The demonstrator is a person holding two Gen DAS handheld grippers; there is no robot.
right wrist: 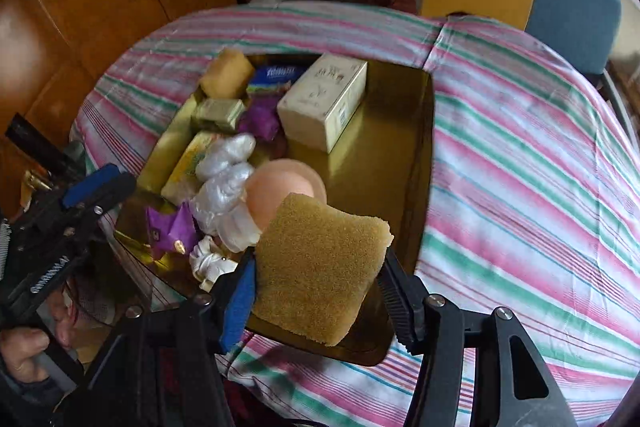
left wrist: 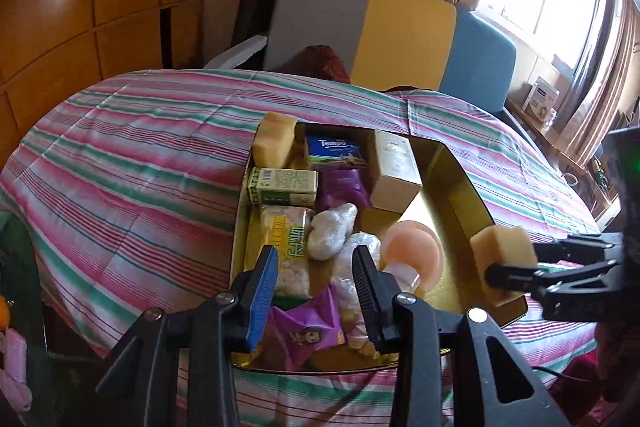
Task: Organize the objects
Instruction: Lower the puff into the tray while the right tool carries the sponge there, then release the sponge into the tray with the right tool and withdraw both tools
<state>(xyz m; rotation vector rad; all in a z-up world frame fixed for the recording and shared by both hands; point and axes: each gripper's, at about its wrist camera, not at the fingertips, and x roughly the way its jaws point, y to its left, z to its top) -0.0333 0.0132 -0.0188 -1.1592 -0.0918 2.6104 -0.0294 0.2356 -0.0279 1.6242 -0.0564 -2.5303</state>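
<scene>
Closest in the right wrist view, the right gripper [right wrist: 316, 287] pinches a tan sponge [right wrist: 320, 267] between its pads, holding it above the near edge of the gold tray [right wrist: 404, 163]; the left wrist view shows this sponge [left wrist: 502, 255] over the tray's right rim [left wrist: 460, 187]. The left gripper [left wrist: 316, 283] hangs over the tray's near left end with nothing between its fingers; they stand apart but close to their tightest. A hand [right wrist: 24, 355] grips its handle at the lower left of the right wrist view.

Under the left gripper lie a purple packet [left wrist: 308, 331] and white wrapped lumps [left wrist: 332, 231]. Beside these sits a peach disc [left wrist: 412, 251], and left of them a yellow-green packet [left wrist: 288, 247]. Further back come a green carton [left wrist: 284, 187], another purple packet [left wrist: 344, 187] and a cream box [left wrist: 396, 171]. At the far end stand a Tempo tissue pack [left wrist: 334, 151] and a second sponge [left wrist: 274, 143] in the far left corner.

The tray rests on a striped cloth [left wrist: 132, 163]. Beyond it rises a grey, yellow and blue sofa back [left wrist: 400, 31].
</scene>
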